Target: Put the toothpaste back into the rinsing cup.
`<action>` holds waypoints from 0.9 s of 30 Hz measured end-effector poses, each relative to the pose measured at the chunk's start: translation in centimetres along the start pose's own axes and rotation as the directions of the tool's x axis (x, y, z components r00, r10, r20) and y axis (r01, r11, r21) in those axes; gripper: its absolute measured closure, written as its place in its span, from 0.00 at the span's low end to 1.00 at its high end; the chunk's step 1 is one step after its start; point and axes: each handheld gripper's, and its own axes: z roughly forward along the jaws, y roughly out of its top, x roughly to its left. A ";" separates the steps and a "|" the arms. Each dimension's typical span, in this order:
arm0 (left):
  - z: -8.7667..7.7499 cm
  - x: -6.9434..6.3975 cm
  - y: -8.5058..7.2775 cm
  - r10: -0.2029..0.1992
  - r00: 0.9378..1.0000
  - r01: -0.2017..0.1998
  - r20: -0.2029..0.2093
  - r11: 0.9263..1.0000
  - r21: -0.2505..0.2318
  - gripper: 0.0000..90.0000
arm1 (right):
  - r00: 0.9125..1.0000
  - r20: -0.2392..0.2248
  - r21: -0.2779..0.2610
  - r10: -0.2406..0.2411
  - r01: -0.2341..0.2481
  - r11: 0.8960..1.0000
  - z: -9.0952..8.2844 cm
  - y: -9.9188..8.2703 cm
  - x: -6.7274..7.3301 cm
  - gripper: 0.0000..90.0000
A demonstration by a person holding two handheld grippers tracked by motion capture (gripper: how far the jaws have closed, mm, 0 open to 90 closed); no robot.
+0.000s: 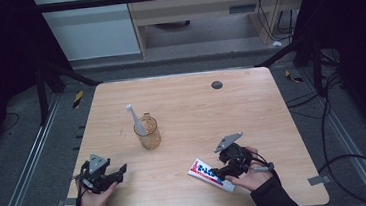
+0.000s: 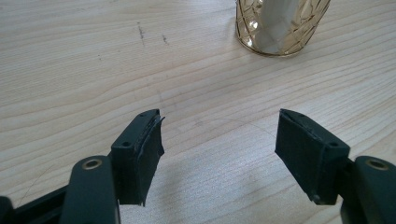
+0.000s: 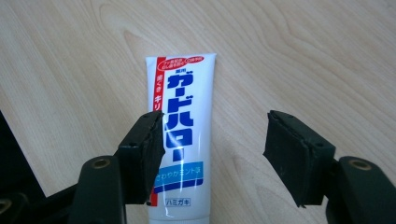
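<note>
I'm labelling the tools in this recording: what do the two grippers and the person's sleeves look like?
Both the left gripper and the right gripper are black, each topped by a grey three-cornered plate. Their fingers are flat, black, squared blocks on arms with brass-coloured rivets. A thin dark cable trails from each. The person wears dark sleeves.

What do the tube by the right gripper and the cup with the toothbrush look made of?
The tube looks like soft glossy plastic: white with printed lettering, flat crimped end, streaks of glare. The cup looks like clear amber glass or hard plastic, which one I cannot tell: you see the white toothbrush through its cut, faceted wall.
</note>
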 end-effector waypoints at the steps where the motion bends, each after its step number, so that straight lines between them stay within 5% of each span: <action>1: 0.0 0.0 0.0 0.000 1.000 0.000 0.001 1.000 0.000 0.34 | 1.000 -0.004 0.011 -0.009 0.009 1.000 0.1 0.0 0.1 0.41; 27: 0.1 -0.1 0.0 0.005 1.000 -0.005 0.005 1.000 0.010 0.34 | 0.999 -0.050 0.173 -0.018 0.027 0.985 3.9 -0.5 1.7 0.39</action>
